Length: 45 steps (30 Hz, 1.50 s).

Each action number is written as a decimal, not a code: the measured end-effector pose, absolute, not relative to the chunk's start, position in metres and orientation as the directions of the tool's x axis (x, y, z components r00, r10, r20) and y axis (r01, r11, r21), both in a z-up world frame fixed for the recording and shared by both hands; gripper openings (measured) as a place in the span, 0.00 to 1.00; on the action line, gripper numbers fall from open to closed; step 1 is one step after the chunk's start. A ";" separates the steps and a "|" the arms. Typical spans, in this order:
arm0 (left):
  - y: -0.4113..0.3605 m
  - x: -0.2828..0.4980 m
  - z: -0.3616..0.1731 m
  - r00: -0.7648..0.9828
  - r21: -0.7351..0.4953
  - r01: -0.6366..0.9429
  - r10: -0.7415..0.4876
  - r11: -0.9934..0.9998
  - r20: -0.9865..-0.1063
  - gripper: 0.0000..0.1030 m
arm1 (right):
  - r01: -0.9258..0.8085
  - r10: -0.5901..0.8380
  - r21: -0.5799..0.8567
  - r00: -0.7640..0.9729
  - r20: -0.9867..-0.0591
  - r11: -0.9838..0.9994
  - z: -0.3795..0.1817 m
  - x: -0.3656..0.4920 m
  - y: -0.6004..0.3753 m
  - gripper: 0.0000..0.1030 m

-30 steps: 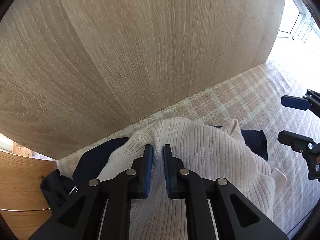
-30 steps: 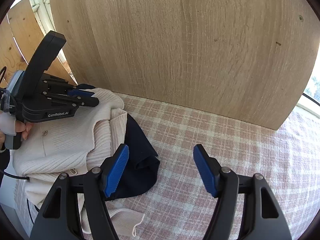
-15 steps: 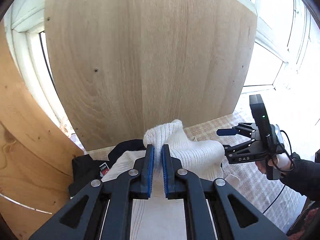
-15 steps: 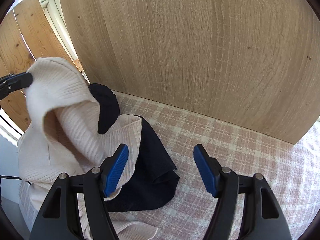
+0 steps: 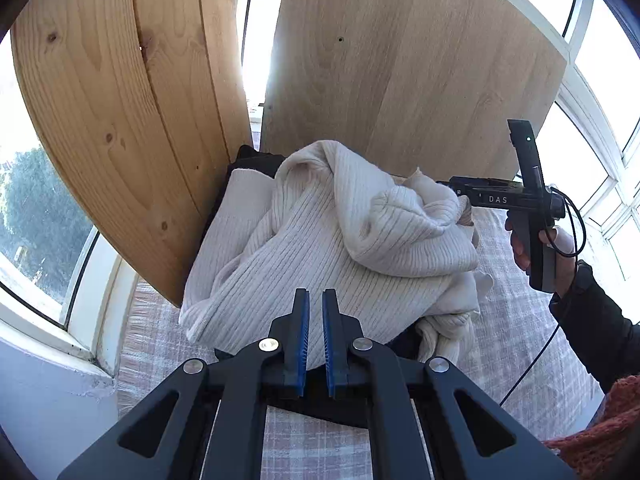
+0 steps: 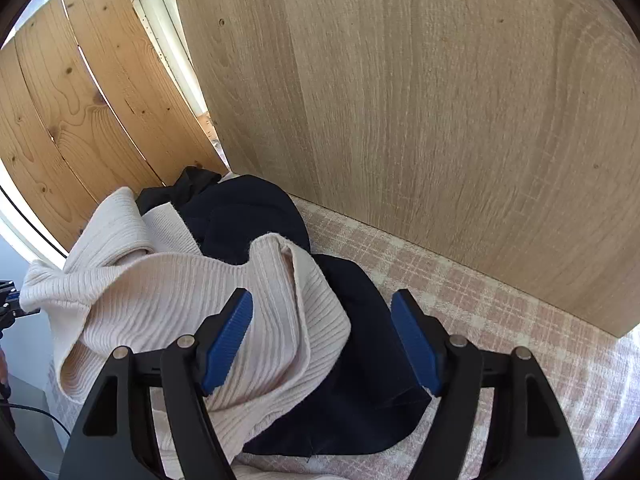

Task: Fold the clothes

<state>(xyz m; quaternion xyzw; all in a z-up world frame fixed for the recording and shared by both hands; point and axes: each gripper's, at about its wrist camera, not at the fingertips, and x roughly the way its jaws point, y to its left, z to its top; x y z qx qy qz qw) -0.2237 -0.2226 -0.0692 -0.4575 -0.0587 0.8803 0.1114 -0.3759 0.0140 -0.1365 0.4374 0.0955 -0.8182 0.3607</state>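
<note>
A cream ribbed sweater (image 5: 320, 248) lies heaped on a navy garment (image 6: 360, 360) on the checked pink cloth (image 6: 520, 340). My left gripper (image 5: 315, 296) is shut, with a fold of the sweater pinched between its blue pads. From the right wrist camera the sweater stretches to the left gripper (image 6: 8, 300) at the frame's left edge. My right gripper (image 6: 322, 298) hangs over the pile with its jaws opening wide; sweater and navy cloth lie below them and the pads press on nothing. In the left wrist view the right gripper (image 5: 460, 194) pokes in behind the heap, fingertips partly hidden.
A pale oak board (image 6: 440, 120) stands upright right behind the pile, and pine slats (image 6: 80, 120) close the left corner before a window. A black garment (image 6: 192, 184) is wedged in that corner. A hand (image 5: 524, 248) in a dark sleeve holds the right gripper. Orange knit (image 5: 600, 432) shows bottom right.
My left gripper has pulled back and up while rolling, drawing the sweater with it. The sweater has bunched over the navy garment. My right gripper moved over the pile and its jaws widened.
</note>
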 end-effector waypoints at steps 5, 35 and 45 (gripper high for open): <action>-0.208 -0.230 -0.036 -0.587 -0.136 -0.225 0.246 -0.965 -0.771 0.06 | 0.699 -0.440 0.066 -0.371 -0.818 -0.712 -0.141 -0.382 -0.002 0.72; -0.153 -0.281 -0.059 -0.470 0.158 -0.552 0.149 -0.819 -0.870 0.09 | 0.748 -0.449 0.061 -0.329 -0.831 -0.661 -0.144 -0.396 0.027 0.72; -0.221 -0.243 -0.066 -0.464 0.133 -0.358 0.053 -0.924 -0.884 0.11 | 0.823 -0.399 -0.043 -0.320 -0.859 -0.566 -0.140 -0.393 -0.005 0.72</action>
